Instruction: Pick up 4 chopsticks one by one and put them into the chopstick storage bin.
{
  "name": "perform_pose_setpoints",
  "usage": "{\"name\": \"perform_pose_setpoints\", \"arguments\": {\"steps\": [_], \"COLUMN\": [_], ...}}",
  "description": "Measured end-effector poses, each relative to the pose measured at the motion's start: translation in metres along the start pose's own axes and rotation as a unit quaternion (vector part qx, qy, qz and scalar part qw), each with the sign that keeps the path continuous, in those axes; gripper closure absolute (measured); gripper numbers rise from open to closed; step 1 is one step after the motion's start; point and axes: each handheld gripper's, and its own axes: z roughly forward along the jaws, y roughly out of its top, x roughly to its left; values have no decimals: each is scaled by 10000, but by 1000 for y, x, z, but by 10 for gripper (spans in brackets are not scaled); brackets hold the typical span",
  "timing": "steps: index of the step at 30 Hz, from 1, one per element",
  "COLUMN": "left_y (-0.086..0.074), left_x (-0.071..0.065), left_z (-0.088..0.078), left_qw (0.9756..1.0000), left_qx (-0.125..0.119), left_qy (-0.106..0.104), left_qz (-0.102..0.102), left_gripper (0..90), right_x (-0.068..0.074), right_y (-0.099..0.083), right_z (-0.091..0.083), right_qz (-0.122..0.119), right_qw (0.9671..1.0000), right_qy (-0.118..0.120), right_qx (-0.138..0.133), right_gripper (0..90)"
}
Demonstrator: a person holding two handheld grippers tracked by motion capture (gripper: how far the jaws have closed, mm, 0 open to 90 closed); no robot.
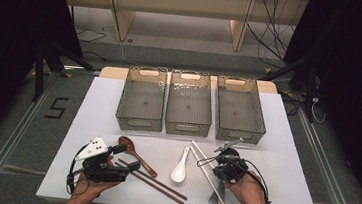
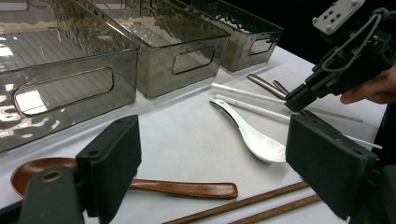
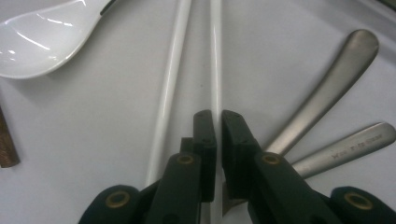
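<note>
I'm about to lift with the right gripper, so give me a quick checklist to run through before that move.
1. Right gripper closed on one white chopstick: ok, jaws nearly together with the stick between them.
2. Second white chopstick outside the jaws: ok, beside them.
3. Metal handles clear of the jaws: ok, off to one side.
4. White spoon apart from the held stick: ok.
5. Three bins empty: ok.
6. Left gripper out of the way: ok, open over the wooden spoon and brown chopsticks.
</note>
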Motion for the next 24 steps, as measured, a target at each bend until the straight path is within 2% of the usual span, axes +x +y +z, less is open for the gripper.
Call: {"name": "perform_pose_setpoints", "arguments": {"steps": [5,9,18,24], "left_y": [0,0,2,6], "left_x": [1,0,0,1], "left_z": [1,3,5,15], "left_qw": [10000,9999,9999,9988], "left_qx": [46,84,123,251], "left_qy": [16,-6,-35,-170], "left_qz": [-22,-76,-110,-378], "left_gripper": [178,178,178,178], "right_x": [0,10,25,34], "right_y": [1,6,15,19], "right_z": [-11,-22,-24,-25], "right_qz": [-82,-330,-660,-832], "right_qw": [9996,9981,9957,9928], "right_qy": [-7,60,128,164], "right_qx": [-255,-514,-644,-846], "right_gripper": [855,854,854,854]}}
